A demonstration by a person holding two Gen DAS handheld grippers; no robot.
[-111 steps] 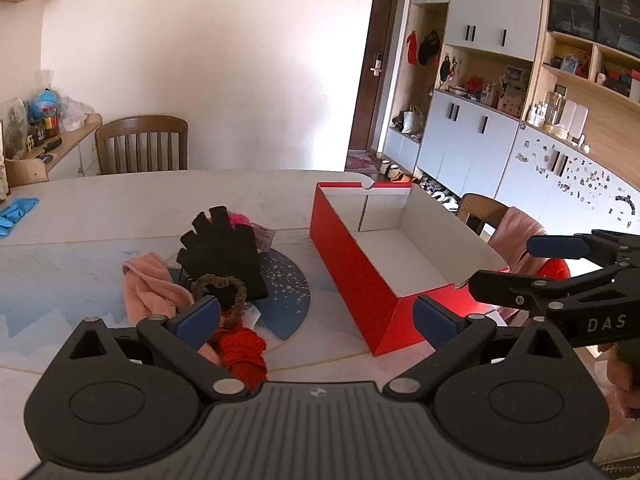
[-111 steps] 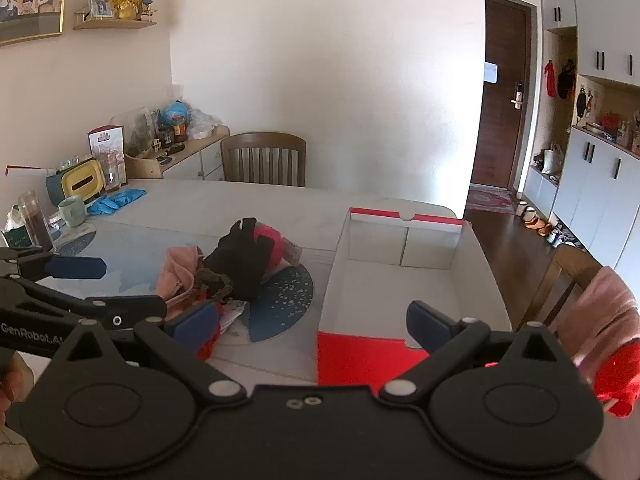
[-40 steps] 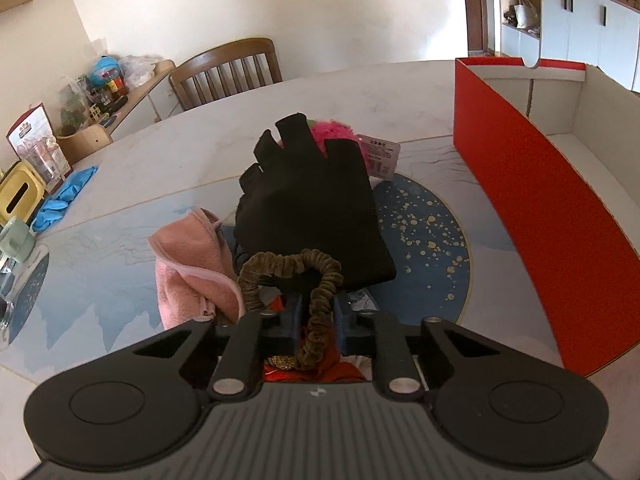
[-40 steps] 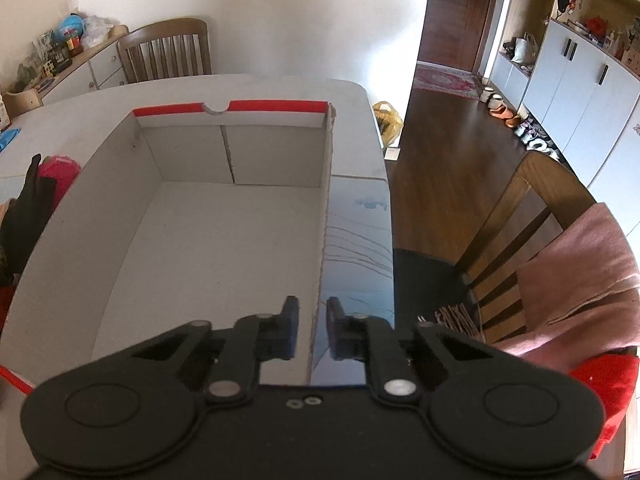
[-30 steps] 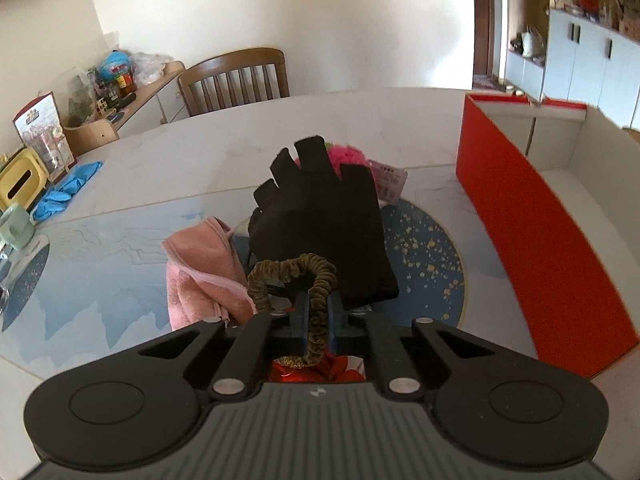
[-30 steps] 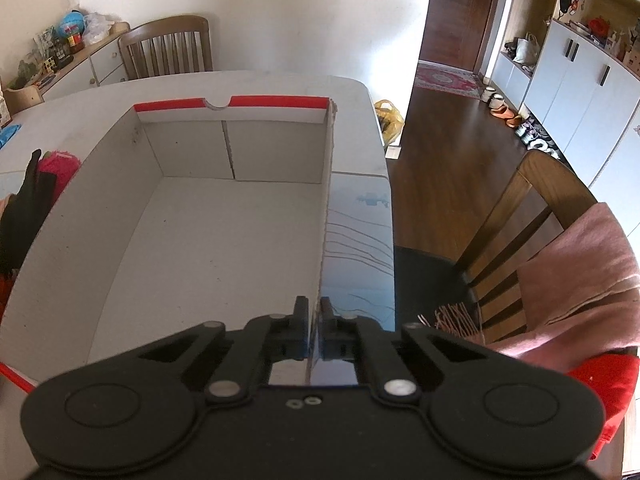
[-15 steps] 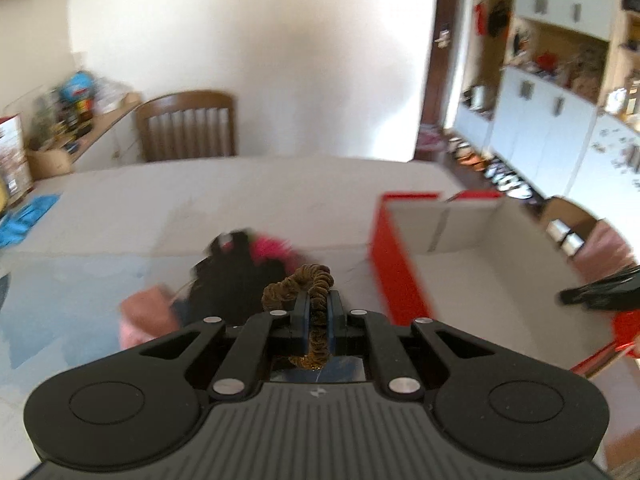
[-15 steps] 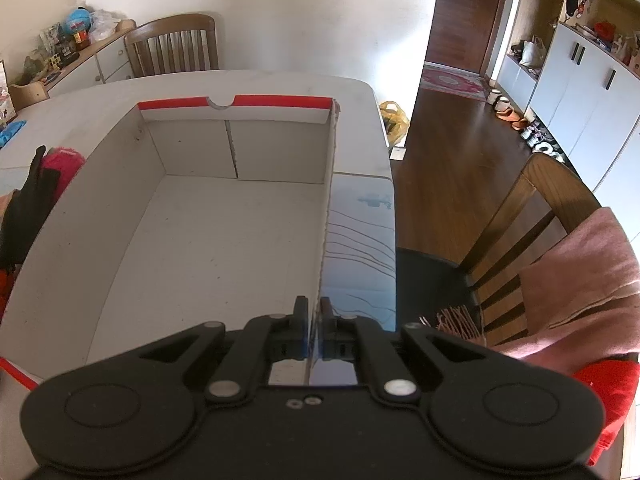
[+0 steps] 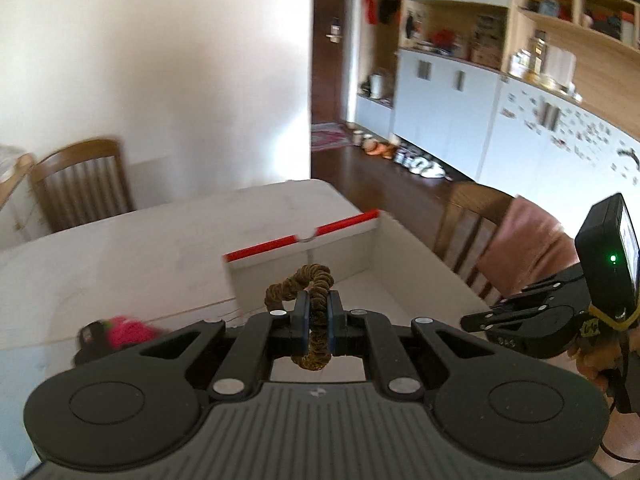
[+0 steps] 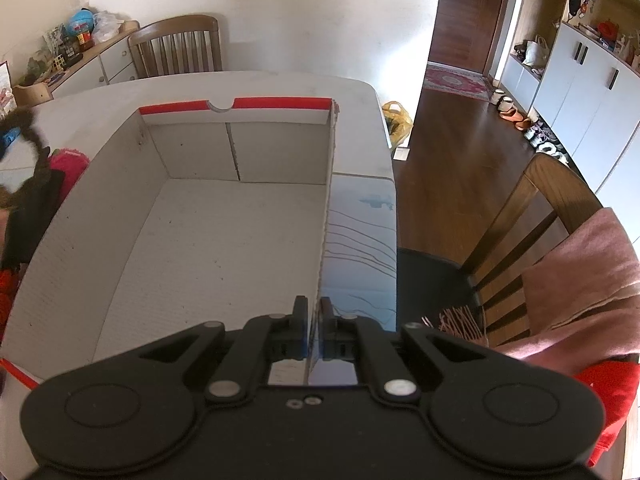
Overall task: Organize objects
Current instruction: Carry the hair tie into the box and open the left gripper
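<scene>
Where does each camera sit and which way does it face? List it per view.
Left wrist: behind the left gripper, shut on a brown scrunchie, facing the box; the right gripper and a hand show.
Right wrist: behind the right gripper, clamped on the box's wall, looking down inside.
Shared: box, scrunchie.

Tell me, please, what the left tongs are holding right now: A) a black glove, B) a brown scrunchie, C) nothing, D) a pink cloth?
B: the left tongs are shut on the brown scrunchie, which loops up between their pads above the open box.
</scene>
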